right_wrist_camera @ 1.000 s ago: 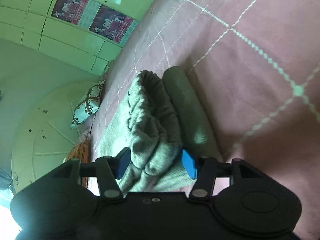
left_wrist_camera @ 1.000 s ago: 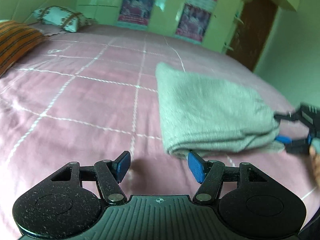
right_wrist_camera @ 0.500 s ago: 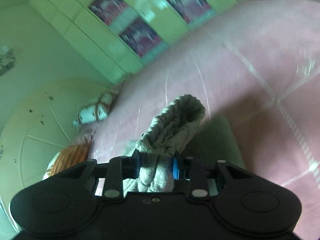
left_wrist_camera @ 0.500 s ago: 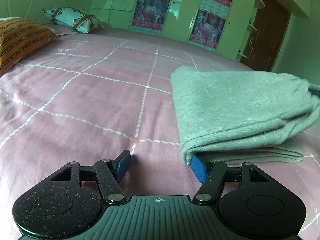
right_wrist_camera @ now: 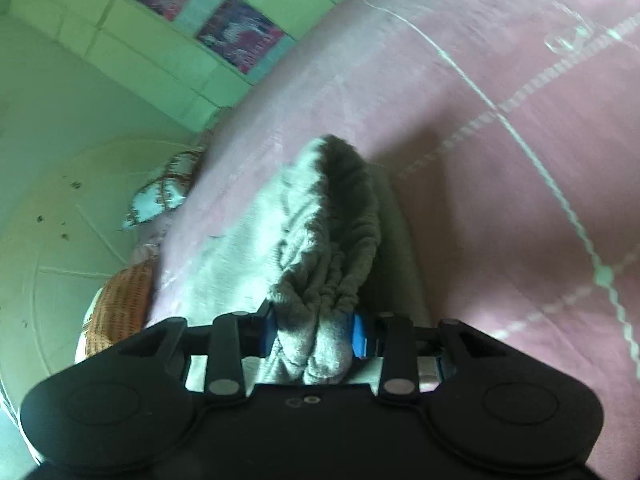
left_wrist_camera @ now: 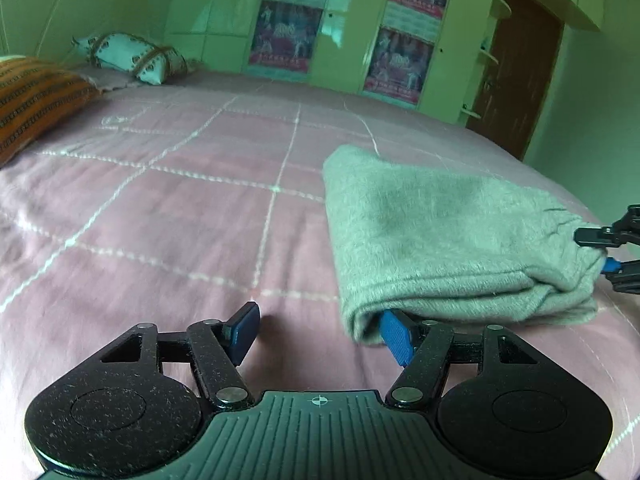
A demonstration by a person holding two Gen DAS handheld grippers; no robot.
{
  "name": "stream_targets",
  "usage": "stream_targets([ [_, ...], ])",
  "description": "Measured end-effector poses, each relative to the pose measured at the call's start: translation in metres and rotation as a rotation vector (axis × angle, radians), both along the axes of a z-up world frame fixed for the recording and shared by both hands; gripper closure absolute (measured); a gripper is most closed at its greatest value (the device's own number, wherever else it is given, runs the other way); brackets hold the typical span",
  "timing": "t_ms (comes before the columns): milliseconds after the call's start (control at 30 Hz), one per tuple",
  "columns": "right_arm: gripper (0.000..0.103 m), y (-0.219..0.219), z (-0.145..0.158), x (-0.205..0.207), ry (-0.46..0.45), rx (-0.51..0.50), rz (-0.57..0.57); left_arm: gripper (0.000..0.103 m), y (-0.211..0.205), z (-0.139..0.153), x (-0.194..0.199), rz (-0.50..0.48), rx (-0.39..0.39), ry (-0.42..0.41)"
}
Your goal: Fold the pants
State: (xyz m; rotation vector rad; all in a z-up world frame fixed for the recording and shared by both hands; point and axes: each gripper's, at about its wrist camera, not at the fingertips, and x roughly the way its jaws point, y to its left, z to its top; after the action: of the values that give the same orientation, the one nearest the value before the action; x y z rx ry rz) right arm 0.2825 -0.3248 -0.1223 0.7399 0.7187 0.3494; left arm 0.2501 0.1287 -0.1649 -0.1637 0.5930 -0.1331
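Note:
Grey folded pants (left_wrist_camera: 444, 232) lie on the pink bedspread (left_wrist_camera: 168, 216), right of centre in the left wrist view. My left gripper (left_wrist_camera: 320, 334) is open, low over the bed at the near left corner of the stack; its right blue pad (left_wrist_camera: 394, 334) sits under the fold's edge, its left pad (left_wrist_camera: 244, 326) over bare bedspread. My right gripper (right_wrist_camera: 314, 334) is shut on the bunched waistband end of the pants (right_wrist_camera: 320, 248). It also shows at the right edge of the left wrist view (left_wrist_camera: 610, 256), pinching the stack's right end.
An orange striped pillow (left_wrist_camera: 28, 104) and a white patterned bolster (left_wrist_camera: 132, 58) lie at the bed's far left. Green wardrobes with posters (left_wrist_camera: 344, 28) and a brown door (left_wrist_camera: 520, 72) stand behind the bed.
My right gripper closed on the waistband end of the pants and lifted it a little. My left gripper lowered to the near corner, its right pad slipping under the fold.

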Motion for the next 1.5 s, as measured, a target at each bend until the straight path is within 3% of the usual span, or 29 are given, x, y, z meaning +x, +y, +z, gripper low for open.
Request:
stream_targets([
  [100,0.077,0.008,0.015,0.003,-0.03,-0.044,0.023,0.037,0.011,-0.003,0.001,0.087,-0.071,0.005],
  [167,0.078,0.007,0.028,0.002,-0.09,0.012,0.036,0.037,0.022,-0.006,-0.006,0.139,-0.157,-0.01],
  [233,0.079,0.005,0.033,-0.002,-0.139,0.063,0.034,0.037,0.022,-0.008,-0.007,0.145,-0.161,-0.016],
  [267,0.079,0.007,0.028,0.0,-0.131,0.018,0.022,0.037,0.021,-0.009,-0.007,0.14,-0.155,-0.013],
  [333,0.079,-0.001,-0.004,0.012,0.007,-0.016,-0.028,0.035,0.021,-0.012,-0.005,0.114,-0.151,0.002],
  [367,0.078,-0.011,-0.027,0.016,0.104,0.029,-0.059,0.035,0.02,-0.013,-0.004,0.099,-0.141,0.017],
  [400,0.077,-0.02,-0.039,0.011,0.106,0.1,-0.078,0.035,0.02,-0.012,-0.004,0.087,-0.122,0.022],
  [467,0.07,-0.025,-0.041,0.001,0.084,0.128,-0.073,0.034,0.023,-0.01,-0.005,0.067,-0.117,0.045],
  [567,0.061,-0.037,-0.021,-0.013,0.007,0.068,-0.097,0.035,0.038,0.002,-0.015,0.072,-0.174,0.053],
  [633,0.043,-0.05,-0.011,-0.018,-0.044,0.045,-0.123,0.035,0.053,0.014,-0.021,0.085,-0.259,0.005],
  [700,0.028,-0.06,-0.013,-0.006,-0.024,0.069,-0.105,0.035,0.057,0.023,-0.003,0.057,-0.287,0.002],
  [800,0.027,-0.053,-0.022,0.021,0.011,0.038,-0.067,0.034,0.056,0.024,0.048,-0.019,-0.355,0.052],
  [900,0.028,-0.039,-0.035,0.036,0.065,0.022,-0.017,0.034,0.057,0.003,0.103,-0.03,-0.424,0.169],
  [1067,0.021,-0.024,-0.034,0.043,0.056,-0.034,0.017,0.034,0.058,-0.023,0.141,-0.048,-0.527,0.247],
  [1300,0.02,-0.013,-0.032,0.057,0.046,-0.078,0.075,0.034,0.036,-0.027,0.162,-0.107,-0.464,0.262],
  [1500,0.03,-0.014,-0.024,0.062,0.052,-0.121,0.116,0.031,0.017,-0.012,0.162,-0.16,-0.345,0.259],
])
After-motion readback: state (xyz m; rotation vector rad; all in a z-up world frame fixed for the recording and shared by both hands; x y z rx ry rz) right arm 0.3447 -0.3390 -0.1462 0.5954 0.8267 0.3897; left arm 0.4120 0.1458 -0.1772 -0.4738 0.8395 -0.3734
